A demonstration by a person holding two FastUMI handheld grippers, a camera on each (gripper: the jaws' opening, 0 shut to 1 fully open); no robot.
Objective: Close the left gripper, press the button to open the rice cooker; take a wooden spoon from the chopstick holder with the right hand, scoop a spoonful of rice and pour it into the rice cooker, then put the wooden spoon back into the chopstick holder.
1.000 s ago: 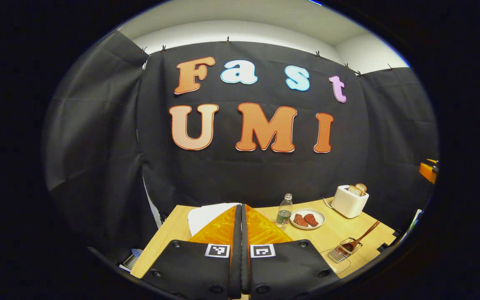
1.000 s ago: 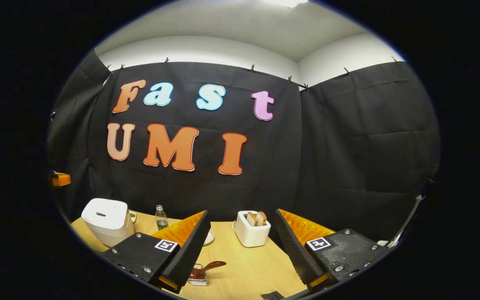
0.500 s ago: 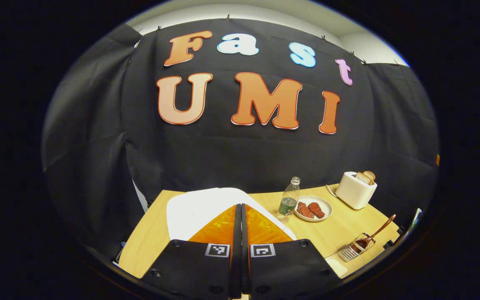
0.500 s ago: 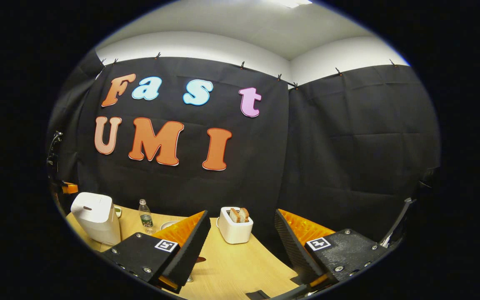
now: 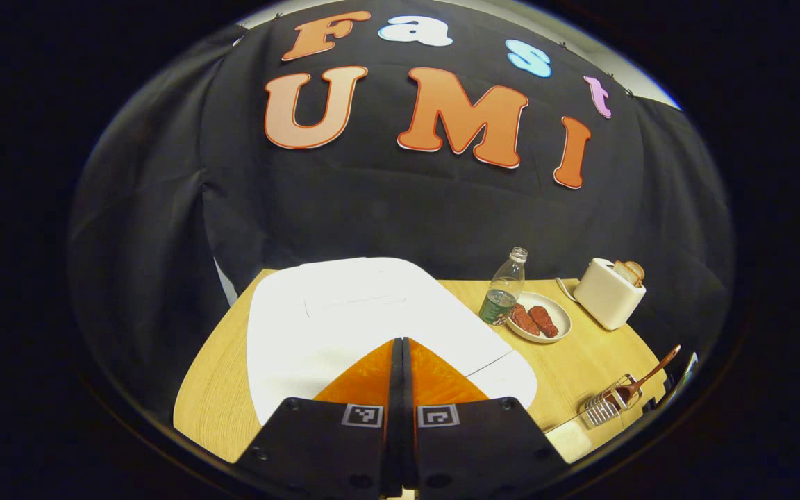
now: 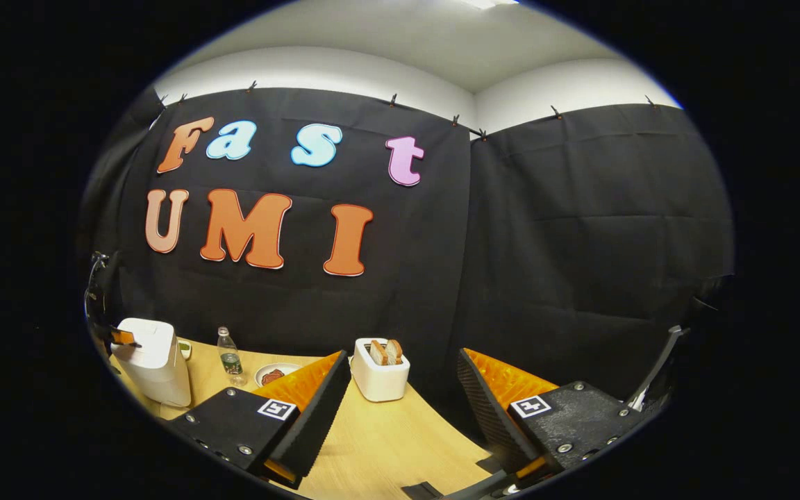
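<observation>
bare table (image 6: 386,437) ahead | toaster (image 6: 379,371) beyond | bottle (image 5: 504,295), plate (image 5: 542,321) beside rice cooker (image 5: 358,319)

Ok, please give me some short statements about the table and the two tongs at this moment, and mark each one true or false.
1. The left tongs are shut, above the white rice cooker. True.
2. The right tongs grip the wooden spoon. False: they are open and hold nothing; the wooden spoon sits in the wire holder.
3. The rice cooker lid is up. False: it is down.
4. The toaster has bread in its slots. True.
5. The bottle stands beside the plate of food. True.
</observation>
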